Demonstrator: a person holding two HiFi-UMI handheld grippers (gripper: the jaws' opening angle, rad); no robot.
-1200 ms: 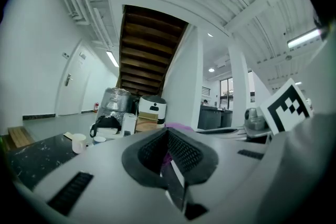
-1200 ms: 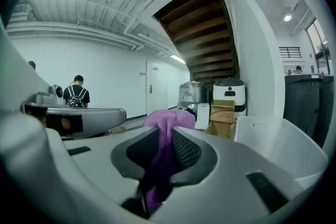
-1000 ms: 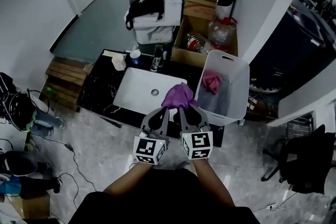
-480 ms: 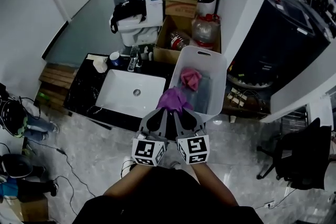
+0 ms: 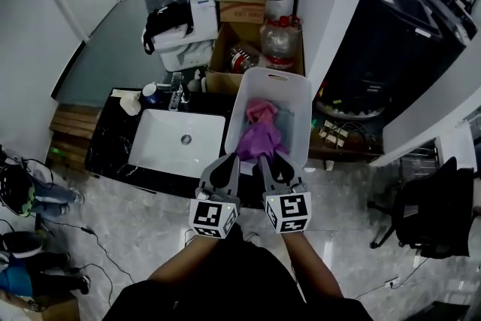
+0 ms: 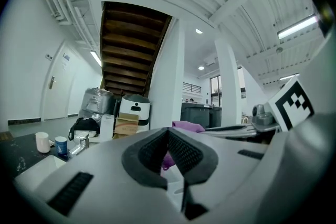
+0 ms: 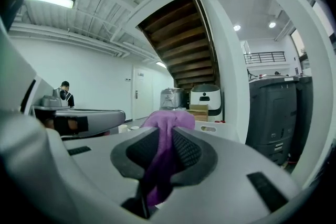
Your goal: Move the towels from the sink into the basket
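Note:
A purple towel (image 5: 259,139) hangs bunched over the near end of the white basket (image 5: 299,113), carried between both grippers. My right gripper (image 5: 267,156) is shut on it; in the right gripper view the purple towel (image 7: 167,122) fills the gap between the pads and trails down. My left gripper (image 5: 237,158) is beside it, jaws closed at the tips, with a strip of purple towel (image 6: 166,159) showing between its pads. A pink towel (image 5: 261,110) lies inside the basket. The white sink (image 5: 161,146) to the left holds no towel.
The sink sits in a black counter (image 5: 105,146) with a faucet (image 5: 177,95) and cups (image 5: 149,92) at its back. A cardboard box (image 5: 225,60) with bottles stands behind the basket. A black chair (image 5: 428,207) is at right, and cables (image 5: 22,184) lie on the floor at left.
Both grippers have carried the purple towel to the right, from above the sink's right edge to above the basket. The grip looks the same.

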